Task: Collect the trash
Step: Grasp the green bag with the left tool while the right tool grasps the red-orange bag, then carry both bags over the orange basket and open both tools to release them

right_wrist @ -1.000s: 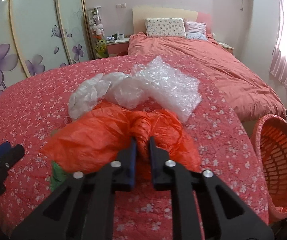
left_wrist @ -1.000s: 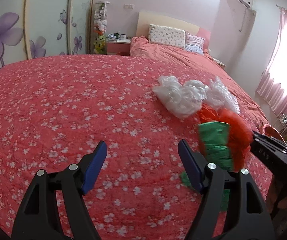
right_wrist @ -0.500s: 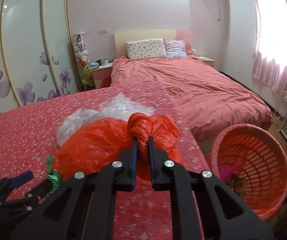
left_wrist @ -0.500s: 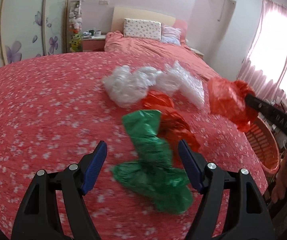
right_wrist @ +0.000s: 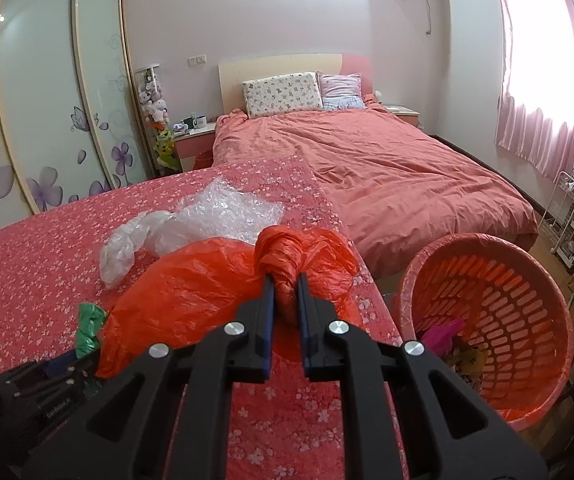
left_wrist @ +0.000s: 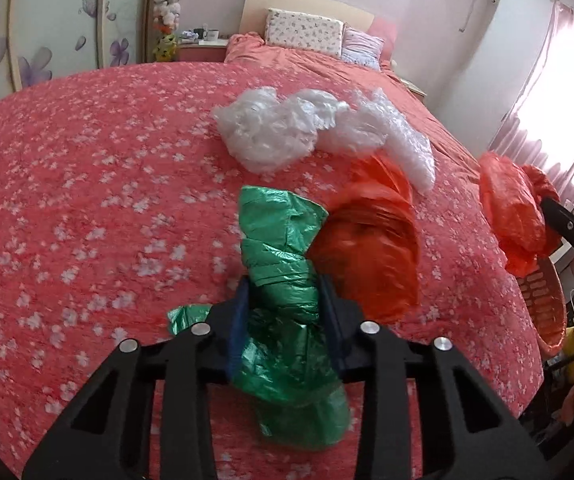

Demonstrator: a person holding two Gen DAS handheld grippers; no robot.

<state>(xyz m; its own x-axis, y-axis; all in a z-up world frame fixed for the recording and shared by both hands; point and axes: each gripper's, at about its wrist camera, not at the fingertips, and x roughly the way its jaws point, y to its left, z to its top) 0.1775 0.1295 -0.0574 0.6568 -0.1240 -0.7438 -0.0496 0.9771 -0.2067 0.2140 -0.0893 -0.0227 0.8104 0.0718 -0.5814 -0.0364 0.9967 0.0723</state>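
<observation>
Left wrist view: the left gripper has its fingers closed on the green plastic bag, which lies crumpled on the table covered by a red floral cloth. Just right of it, and touching it, sits a second orange bag; beyond these lie a clear crumpled bag and a sheet of bubble wrap. At the far right the orange plastic bag hangs off the table edge, pinched by the right gripper.

Right wrist view: the clear bag and bubble wrap lie at centre left on the cloth. The right gripper has its fingers nearly together, clamping the knotted neck of the orange plastic bag, held above the table's right edge. To the right, on the floor beside the table, stands the orange laundry basket with some trash inside. A bed lies behind.
</observation>
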